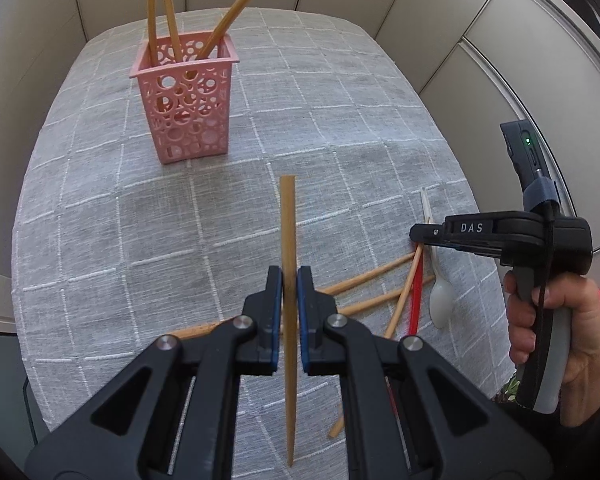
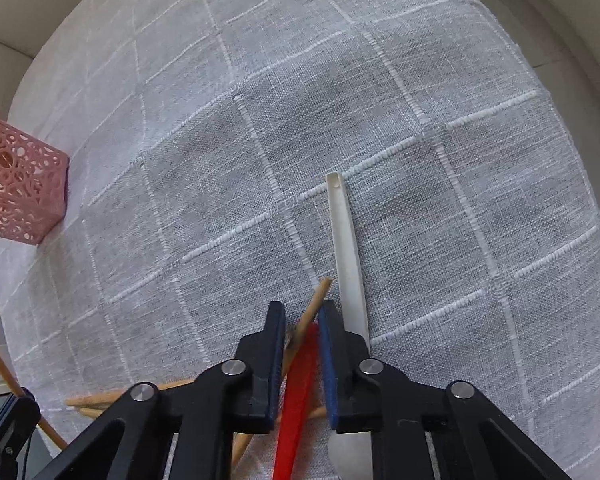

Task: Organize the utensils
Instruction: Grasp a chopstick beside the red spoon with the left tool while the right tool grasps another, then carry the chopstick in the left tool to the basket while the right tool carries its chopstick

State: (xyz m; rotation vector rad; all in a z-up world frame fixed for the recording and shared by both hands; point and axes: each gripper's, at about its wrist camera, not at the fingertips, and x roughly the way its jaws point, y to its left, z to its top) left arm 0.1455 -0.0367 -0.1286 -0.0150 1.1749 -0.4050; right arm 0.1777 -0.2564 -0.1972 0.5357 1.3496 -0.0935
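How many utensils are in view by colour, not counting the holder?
Wooden chopsticks: 7 (3 in the pink holder, 1 in the left gripper, about 3 loose on the tablecloth, where they overlap)
Red utensil: 1
White spoon: 1
Total: 9

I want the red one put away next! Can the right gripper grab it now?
Probably yes. The right gripper is open and hangs right over the red utensil, which lies between its fingers. A bamboo stick crosses there too, so it might get pinched along with it.
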